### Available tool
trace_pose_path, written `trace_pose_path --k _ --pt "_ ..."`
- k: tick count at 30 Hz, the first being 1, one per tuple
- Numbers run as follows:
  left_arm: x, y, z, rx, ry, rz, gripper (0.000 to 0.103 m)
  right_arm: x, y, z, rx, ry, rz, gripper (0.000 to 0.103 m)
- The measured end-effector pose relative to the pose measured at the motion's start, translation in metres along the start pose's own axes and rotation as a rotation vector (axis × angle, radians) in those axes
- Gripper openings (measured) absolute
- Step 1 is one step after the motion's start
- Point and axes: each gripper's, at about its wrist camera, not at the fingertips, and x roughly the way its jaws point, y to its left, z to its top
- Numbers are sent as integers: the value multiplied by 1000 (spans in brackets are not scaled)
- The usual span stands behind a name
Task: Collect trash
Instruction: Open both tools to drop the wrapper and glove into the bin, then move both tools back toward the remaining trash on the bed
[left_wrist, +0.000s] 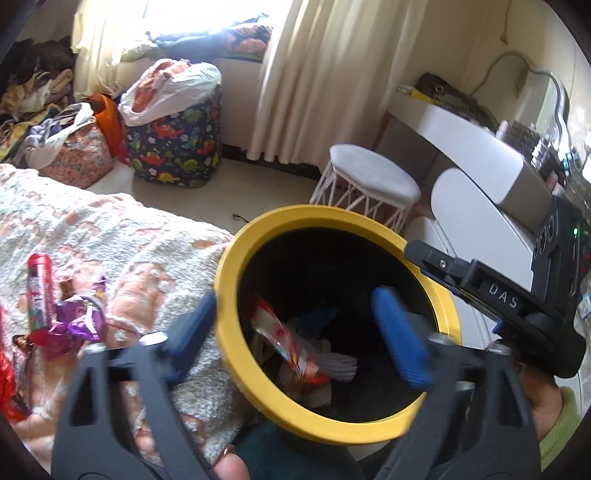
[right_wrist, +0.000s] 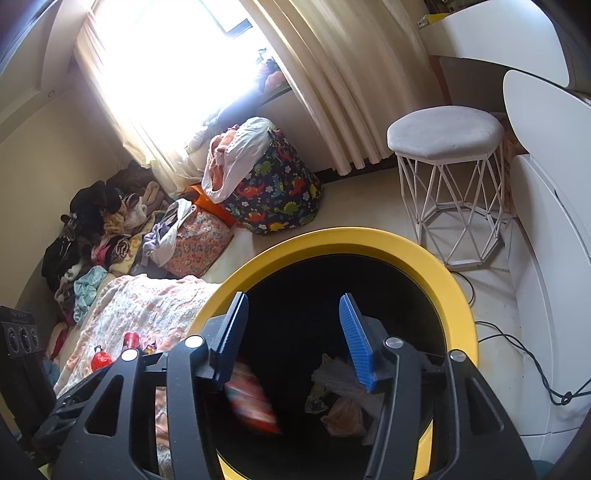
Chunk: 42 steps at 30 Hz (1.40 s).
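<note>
While both grippers are hovering over one yellow-rimmed bin (left_wrist: 334, 424), the left gripper (left_wrist: 295, 332) is standing wide and empty, straddling the rim, and the right gripper (right_wrist: 291, 339) is gaping partway, empty. One striped wrapper (right_wrist: 251, 402) is lying inside. Two red tubes (right_wrist: 131, 339) are resting on the blanket (left_wrist: 110, 229).

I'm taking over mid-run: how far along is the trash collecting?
Done: several wrappers already lie inside the yellow-rimmed bin, including a red and white packet.

In hand: nothing. The left gripper and right gripper both hang open over the bin.

Left: a purple foil wrapper and a red tube remain on the blanket.
</note>
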Motion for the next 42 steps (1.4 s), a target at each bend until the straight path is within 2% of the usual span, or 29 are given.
trace_pose_path --k 10,13,20,27,42 --pt "-31 17 -2 -14 -79 66 92 -7 17 1 -72 -45 12 54" --pt "-41 20 -1 -10 -100 82 92 -10 25 0 -100 -58 24 59" --pt "-58 29 1 -21 -139 113 92 -14 40 0 -138 -71 48 60" --pt "-72 39 2 -22 -174 149 92 -16 59 -5 -179 -64 81 64" --pt "-98 74 -3 -88 -217 202 92 -11 103 -25 -277 -20 134 64"
